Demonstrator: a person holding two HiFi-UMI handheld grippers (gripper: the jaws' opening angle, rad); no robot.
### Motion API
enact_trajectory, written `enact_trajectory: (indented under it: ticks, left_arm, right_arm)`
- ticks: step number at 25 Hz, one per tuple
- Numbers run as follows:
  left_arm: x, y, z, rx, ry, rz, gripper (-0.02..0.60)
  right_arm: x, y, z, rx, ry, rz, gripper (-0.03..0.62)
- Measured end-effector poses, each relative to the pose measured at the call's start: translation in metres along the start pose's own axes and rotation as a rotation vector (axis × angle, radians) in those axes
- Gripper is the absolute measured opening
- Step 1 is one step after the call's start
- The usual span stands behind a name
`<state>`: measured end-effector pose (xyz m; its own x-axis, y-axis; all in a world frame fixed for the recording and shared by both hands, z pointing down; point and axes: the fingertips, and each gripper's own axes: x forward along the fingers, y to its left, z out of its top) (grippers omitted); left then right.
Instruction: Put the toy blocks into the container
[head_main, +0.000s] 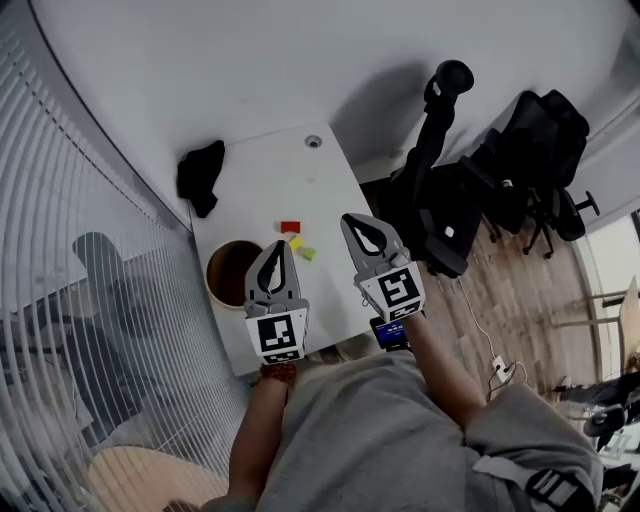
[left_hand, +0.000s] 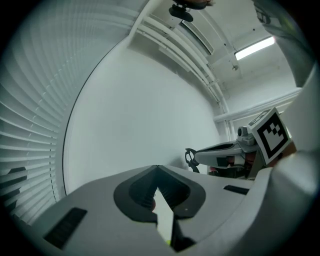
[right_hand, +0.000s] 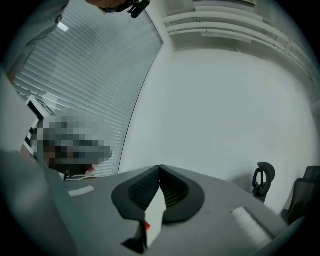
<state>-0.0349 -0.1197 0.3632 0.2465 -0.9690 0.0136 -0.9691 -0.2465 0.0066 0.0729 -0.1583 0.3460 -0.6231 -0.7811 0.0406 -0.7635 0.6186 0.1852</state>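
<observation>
Three small blocks lie on the white table (head_main: 270, 180): a red block (head_main: 290, 227), a yellow block (head_main: 296, 242) and a green block (head_main: 308, 253). A round brown container (head_main: 232, 272) stands at the table's left edge. My left gripper (head_main: 281, 246) hovers beside the container, just near of the blocks, jaws shut and empty. My right gripper (head_main: 349, 219) is at the table's right edge, level with the red block, also shut and empty. In the left gripper view, the left gripper's (left_hand: 157, 168) tips touch. The right gripper's (right_hand: 160, 167) tips meet too, and the red block (right_hand: 147, 226) shows through the gap.
A black bundle (head_main: 200, 175) lies at the table's far left corner, with a round grommet (head_main: 314, 141) near the far edge. Black office chairs (head_main: 440, 200) crowd the wooden floor on the right. Window blinds (head_main: 70, 220) run along the left.
</observation>
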Motion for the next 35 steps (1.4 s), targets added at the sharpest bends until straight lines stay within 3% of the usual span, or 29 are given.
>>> enact_trajectory:
  ticks: [4,9,14,19,23,30,35]
  left_arm:
    - [0.003,-0.019,0.001,0.012,0.019,-0.065,0.008]
    - [-0.011,-0.034,-0.011,0.092,0.049,-0.145,0.008]
    - [-0.017,-0.016,-0.029,0.020,0.067,-0.147,0.008]
    - [-0.020,-0.013,-0.034,0.004,0.048,-0.183,0.008]
    - [-0.025,-0.003,-0.049,-0.008,0.083,-0.157,0.008]
    - [-0.032,-0.003,-0.084,-0.012,0.144,-0.186,0.008]
    - [-0.034,-0.004,-0.098,-0.018,0.176,-0.202,0.008]
  right_arm:
    - [0.017,0.006,-0.011,-0.008,0.017,0.032,0.012]
    - [0.042,0.013,-0.018,-0.051,0.009,0.125,0.012]
    - [0.042,0.019,-0.043,-0.013,0.045,0.187,0.012]
    - [0.047,0.020,-0.094,0.061,0.137,0.257,0.012]
    - [0.052,0.031,-0.134,0.098,0.236,0.283,0.012]
    - [0.057,0.051,-0.200,0.041,0.406,0.334,0.012]
    - [0.063,0.064,-0.233,0.003,0.545,0.391,0.061]
